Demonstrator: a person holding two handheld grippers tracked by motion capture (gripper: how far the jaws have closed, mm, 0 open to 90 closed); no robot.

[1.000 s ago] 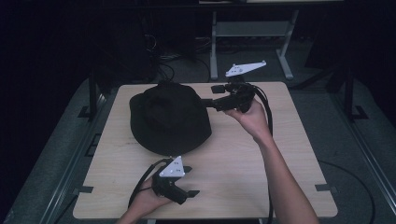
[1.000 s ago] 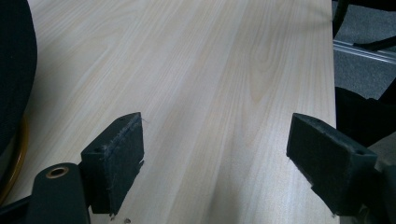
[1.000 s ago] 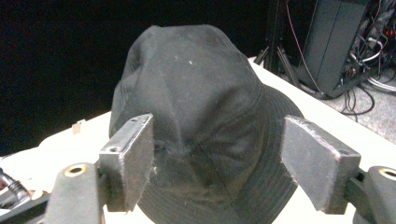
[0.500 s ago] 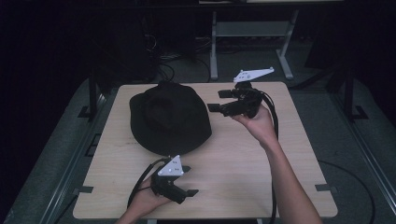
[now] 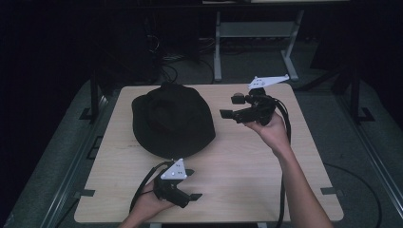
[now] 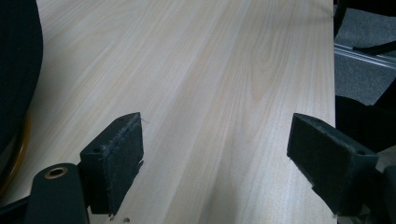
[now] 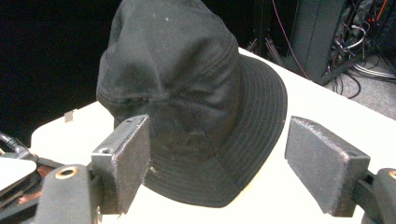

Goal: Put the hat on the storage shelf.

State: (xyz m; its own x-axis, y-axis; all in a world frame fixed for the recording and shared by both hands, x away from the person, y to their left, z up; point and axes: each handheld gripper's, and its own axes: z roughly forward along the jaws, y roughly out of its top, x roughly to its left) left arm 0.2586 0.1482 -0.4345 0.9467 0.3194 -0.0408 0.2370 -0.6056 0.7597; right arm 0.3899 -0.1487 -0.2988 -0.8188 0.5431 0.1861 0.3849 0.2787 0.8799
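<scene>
A black bucket hat lies crown up on the left half of the light wooden table. My right gripper hovers just right of the hat's brim and points at it. Its jaws are open with nothing between them, and they have just been opening a little. In the right gripper view the hat sits beyond the open right gripper. My left gripper rests open near the table's front edge. In the left gripper view the left gripper frames bare wood, with the hat's brim at the left edge.
A grey metal stand and tangled cables are on the floor behind the table. Dark equipment with wires stands beyond the far table edge. Bare wood spans the table's right half and the front strip.
My right gripper has drawn back from the hat's brim, moving right and slightly down. The left gripper and the hat have stayed in place.
</scene>
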